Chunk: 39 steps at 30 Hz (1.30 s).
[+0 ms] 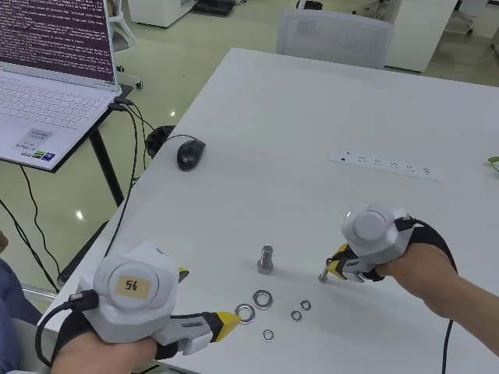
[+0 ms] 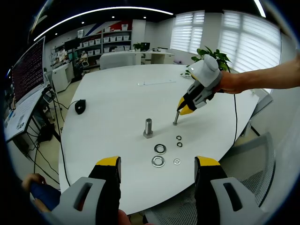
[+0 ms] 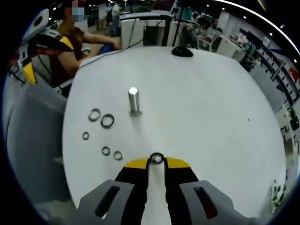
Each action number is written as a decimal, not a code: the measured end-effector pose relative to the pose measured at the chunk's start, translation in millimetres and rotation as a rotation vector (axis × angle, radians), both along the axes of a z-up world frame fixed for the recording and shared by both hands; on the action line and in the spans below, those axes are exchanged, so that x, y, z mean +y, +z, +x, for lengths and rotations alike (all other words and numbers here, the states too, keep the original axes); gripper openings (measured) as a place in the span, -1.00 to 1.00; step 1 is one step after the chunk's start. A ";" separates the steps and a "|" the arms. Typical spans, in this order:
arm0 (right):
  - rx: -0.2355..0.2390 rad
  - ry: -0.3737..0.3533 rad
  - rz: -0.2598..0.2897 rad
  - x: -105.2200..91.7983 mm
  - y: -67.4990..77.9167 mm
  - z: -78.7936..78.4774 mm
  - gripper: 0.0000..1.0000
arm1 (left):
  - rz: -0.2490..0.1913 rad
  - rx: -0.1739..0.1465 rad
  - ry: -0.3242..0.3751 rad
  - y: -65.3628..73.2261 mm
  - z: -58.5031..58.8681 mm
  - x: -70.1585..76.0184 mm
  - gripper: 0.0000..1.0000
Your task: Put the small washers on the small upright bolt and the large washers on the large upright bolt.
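The large bolt (image 1: pixel 266 259) stands upright on the white table (image 1: pixel 312 132). Two large washers (image 1: pixel 263 298) and three small washers (image 1: pixel 296 315) lie flat just in front of it. My right gripper (image 1: pixel 339 265) is shut on the small bolt (image 1: pixel 323 273), whose foot rests on the table right of the large bolt; its head sits between the jaws (image 3: pixel 156 158). My left gripper (image 2: pixel 158 164) is open and holds nothing, hovering near the table's front edge, short of the large washers (image 2: pixel 159 154). From there I see the large bolt (image 2: pixel 148 127) and the small bolt (image 2: pixel 176 118).
A black mouse (image 1: pixel 191 153) lies at the table's left edge and a white power strip (image 1: pixel 387 164) across the middle right. A laptop (image 1: pixel 47 101) sits on a side stand to the left. A chair (image 1: pixel 335 35) stands at the far edge.
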State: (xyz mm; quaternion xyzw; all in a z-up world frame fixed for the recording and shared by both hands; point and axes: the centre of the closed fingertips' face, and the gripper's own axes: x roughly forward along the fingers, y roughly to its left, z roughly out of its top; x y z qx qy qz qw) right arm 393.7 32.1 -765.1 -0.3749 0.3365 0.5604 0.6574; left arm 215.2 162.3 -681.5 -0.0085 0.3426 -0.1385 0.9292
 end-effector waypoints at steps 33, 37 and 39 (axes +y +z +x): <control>0.030 0.019 -0.061 -1.0 -29.8 -1.6 -0.74 | -0.007 0.008 0.003 -2.9 -2.2 0.1 0.26; 0.043 0.012 -0.075 -2.6 -42.7 -1.5 -0.74 | -0.008 0.013 0.003 -4.2 -2.9 -0.5 0.26; 0.042 0.019 -0.084 -3.8 -48.3 -1.6 -0.79 | -0.008 0.014 0.003 -5.1 -3.2 -0.3 0.26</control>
